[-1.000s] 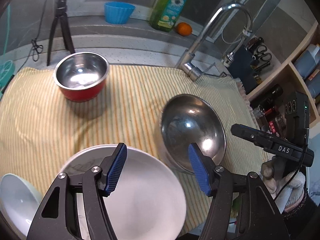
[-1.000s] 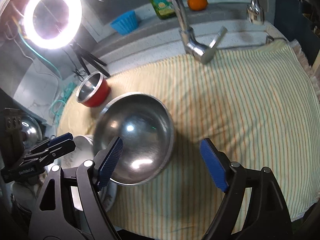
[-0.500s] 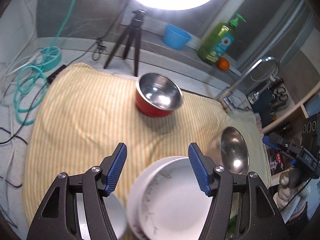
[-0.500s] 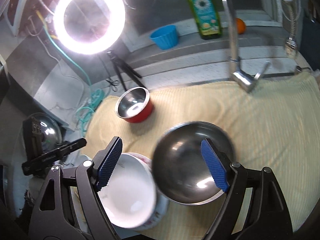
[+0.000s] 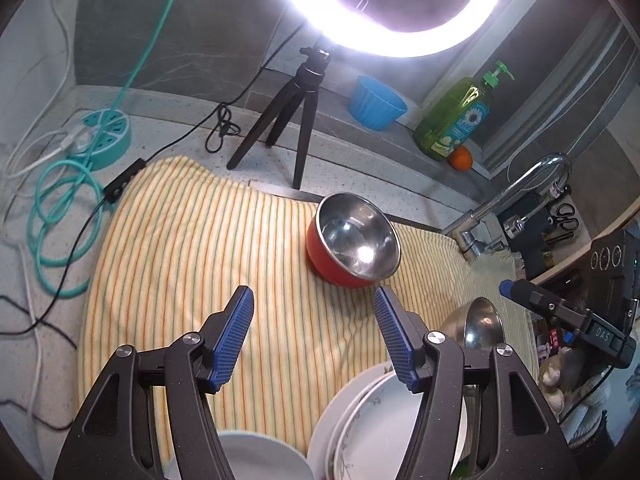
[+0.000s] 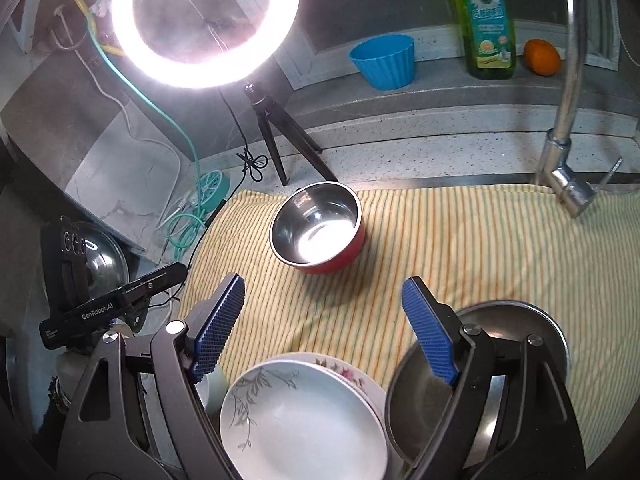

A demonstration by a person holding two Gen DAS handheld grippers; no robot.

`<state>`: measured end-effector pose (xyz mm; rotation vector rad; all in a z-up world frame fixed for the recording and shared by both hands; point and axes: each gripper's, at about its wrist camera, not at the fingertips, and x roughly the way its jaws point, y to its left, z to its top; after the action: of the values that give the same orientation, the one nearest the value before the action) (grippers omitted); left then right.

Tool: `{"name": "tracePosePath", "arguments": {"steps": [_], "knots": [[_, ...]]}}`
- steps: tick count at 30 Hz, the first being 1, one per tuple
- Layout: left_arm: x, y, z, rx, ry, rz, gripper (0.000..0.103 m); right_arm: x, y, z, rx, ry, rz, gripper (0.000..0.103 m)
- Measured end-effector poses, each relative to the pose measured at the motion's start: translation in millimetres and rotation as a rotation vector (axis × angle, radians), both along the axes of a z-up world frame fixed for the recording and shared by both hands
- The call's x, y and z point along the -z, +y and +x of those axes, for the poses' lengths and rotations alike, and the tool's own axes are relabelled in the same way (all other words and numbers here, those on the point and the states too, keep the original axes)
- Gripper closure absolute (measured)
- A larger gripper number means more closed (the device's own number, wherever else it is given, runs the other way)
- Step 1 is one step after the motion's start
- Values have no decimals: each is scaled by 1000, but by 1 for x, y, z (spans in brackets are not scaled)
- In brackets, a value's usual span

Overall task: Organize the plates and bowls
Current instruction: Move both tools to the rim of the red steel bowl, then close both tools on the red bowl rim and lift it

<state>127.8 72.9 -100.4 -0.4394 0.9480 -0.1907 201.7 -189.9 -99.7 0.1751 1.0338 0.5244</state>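
Big ring light (image 5: pixel 384 8) on a little black tripod (image 5: pixel 288 116) blasts the far side of a speckled grey worktop (image 6: pixel 440 148). Dark grey wall behind, with a raised ledge (image 6: pixel 400 96). A chrome faucet (image 6: pixel 568 120) stands far right, and teal cable (image 5: pixel 60 216) coils on the left. A yellow striped cloth (image 5: pixel 192 264) covers the near part.

**Cut off and covered**

The white plate (image 6: pixel 304 428) runs past the frame's edge at 6 o'clock. The right gripper's finger hides part of the steel bowl (image 6: pixel 520 328). The ring light's (image 5: pixel 384 8) top is cropped at 12 o'clock.
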Motion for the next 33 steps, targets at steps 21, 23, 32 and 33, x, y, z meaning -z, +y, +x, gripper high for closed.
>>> {"name": "tracePosePath", "arguments": {"steps": [21, 23, 32, 33], "knots": [[55, -24, 98, 118, 123, -20, 68, 70, 38, 84, 18, 140, -88, 43], [58, -25, 102, 123, 132, -21, 71, 76, 40, 89, 22, 159, -99, 51], [68, -28, 110, 145, 157, -16, 79, 97, 49, 104, 5, 223, -114, 76], [69, -30, 111, 150, 159, -17, 81, 99, 49, 104, 2, 228, -112, 79]]}}
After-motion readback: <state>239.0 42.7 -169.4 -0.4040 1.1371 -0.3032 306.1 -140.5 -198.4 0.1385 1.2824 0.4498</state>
